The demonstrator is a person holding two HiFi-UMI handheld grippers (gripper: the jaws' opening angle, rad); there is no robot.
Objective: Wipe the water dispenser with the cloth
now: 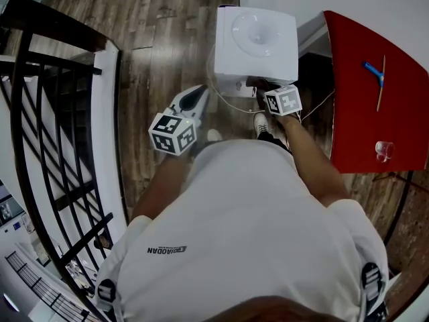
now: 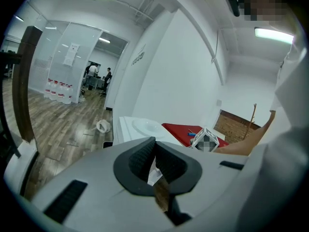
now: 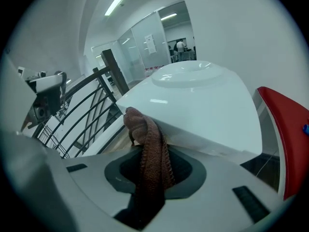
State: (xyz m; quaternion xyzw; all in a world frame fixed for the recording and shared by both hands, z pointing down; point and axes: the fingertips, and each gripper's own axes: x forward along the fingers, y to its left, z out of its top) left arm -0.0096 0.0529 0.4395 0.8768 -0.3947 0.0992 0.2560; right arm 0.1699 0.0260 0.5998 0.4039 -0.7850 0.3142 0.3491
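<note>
Right tool (image 3: 153, 170) clamps a ribbed brown cloth (image 3: 147, 146) at the smooth white water dispenser (image 3: 203, 105); left tool (image 2: 155, 161) is closed, empty.

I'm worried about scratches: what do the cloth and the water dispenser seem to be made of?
The cloth looks like a soft, matte brown knit or terry fabric, judging by its ribbed weave. The water dispenser is probably white plastic, smooth and glossy, with bright highlights on its top.
</note>
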